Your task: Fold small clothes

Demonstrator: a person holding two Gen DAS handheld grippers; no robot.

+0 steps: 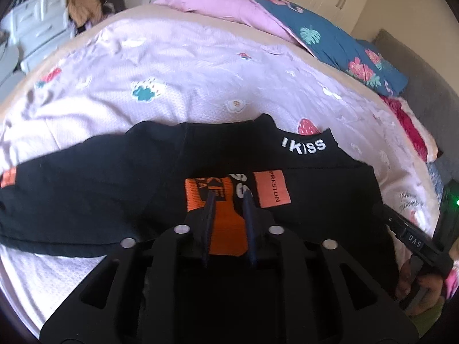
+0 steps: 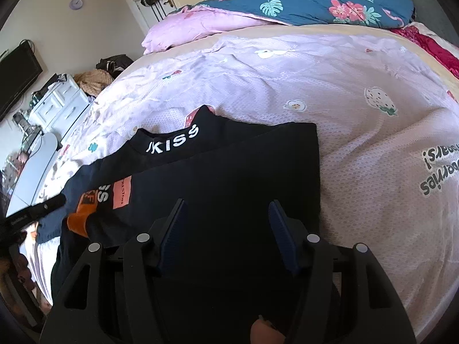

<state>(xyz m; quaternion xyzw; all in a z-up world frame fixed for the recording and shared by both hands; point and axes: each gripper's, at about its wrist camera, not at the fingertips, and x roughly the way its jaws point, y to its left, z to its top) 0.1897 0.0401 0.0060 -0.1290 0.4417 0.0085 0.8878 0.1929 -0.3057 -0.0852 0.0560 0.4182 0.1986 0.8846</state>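
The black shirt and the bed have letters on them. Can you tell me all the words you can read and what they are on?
"KISS": white letters on the collar of the black shirt.
"PRESTON": the shirt's orange patch.
"DAS": label on the right gripper.
"berries" and "bears!", upside down and cut off: on the bed sheet.
Black print on the orange cuff: too hidden to read.

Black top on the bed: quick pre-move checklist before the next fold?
1. Black top lies on the bedsheet: ok.
2. Right sleeve folded in, straight edge: ok.
3. Left gripper clear of the orange cuff: not ok, cuff still between its fingers.
4. Right gripper open above the cloth, holding nothing: ok.
5. Left sleeve folded in: not ok, it still trails outward.
6. Hem aligned: cannot tell.
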